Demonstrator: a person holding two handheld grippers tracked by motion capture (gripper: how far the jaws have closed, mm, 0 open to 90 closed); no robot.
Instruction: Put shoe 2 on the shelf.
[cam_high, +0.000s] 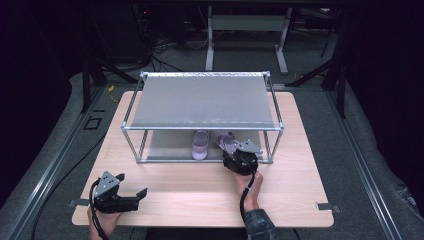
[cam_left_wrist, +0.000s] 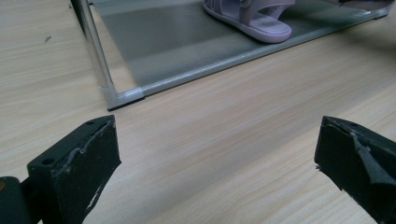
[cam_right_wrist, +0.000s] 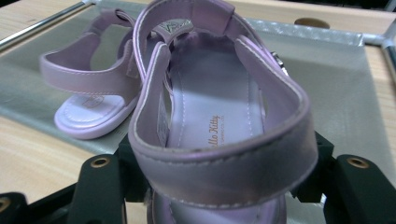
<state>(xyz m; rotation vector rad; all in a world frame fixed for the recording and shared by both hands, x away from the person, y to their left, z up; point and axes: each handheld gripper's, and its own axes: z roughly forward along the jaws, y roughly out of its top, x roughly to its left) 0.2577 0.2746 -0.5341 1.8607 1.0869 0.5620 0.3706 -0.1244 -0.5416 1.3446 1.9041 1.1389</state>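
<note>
At the front edge of the rack's lower shelf, my right gripper has its jaws about half open and clamped on the heel end of a lilac sandal; in the right gripper view the black pads sit against both sides of the shoe just below its heel strap. From above I see that sandal angled, its far end over the lower shelf. Its mate, the second sandal, already lies flat on that same grey shelf just to the left, close beside the held one but I cannot tell whether they touch. I see nothing lying on the rack's top shelf.

Down at the near left of the wooden table, my left gripper has its jaws spread wide with nothing between them, just bare tabletop, well apart from the rack's front corner post.
</note>
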